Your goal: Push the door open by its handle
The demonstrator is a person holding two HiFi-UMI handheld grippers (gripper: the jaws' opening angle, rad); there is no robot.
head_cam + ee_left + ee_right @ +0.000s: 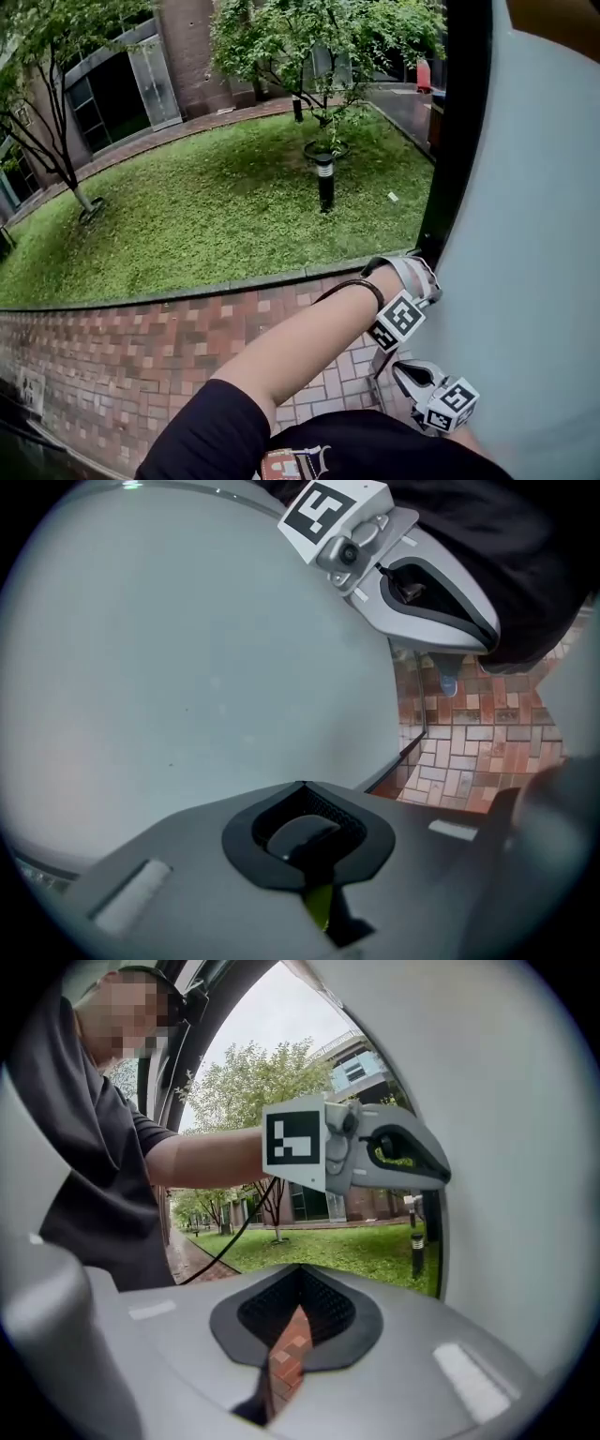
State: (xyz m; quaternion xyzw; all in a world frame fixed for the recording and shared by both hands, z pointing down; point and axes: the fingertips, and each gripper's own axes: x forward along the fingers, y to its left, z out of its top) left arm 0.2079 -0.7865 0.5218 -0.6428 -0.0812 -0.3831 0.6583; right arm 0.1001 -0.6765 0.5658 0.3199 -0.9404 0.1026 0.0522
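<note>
While held close to the pale grey smooth door panel (539, 244): left grey two-jaw gripper (417, 279) and right grey two-jaw gripper (417, 377) both closed, nothing gripped.
Left gripper jaws pressed flat together, at the end of a bare outstretched forearm (300, 342), just beside the panel near its black edge strip (457, 141); contact not confirmed. Right gripper lower and nearer the body, jaws together save a thin slit, likewise just beside the panel. Door handle not made out in any view. Beyond the door edge: red brick paving (131, 356), then green lawn (216, 206) with a short black bollard lamp (324, 178) and leafy trees (319, 37), brick-and-glass building (192, 47) behind.
</note>
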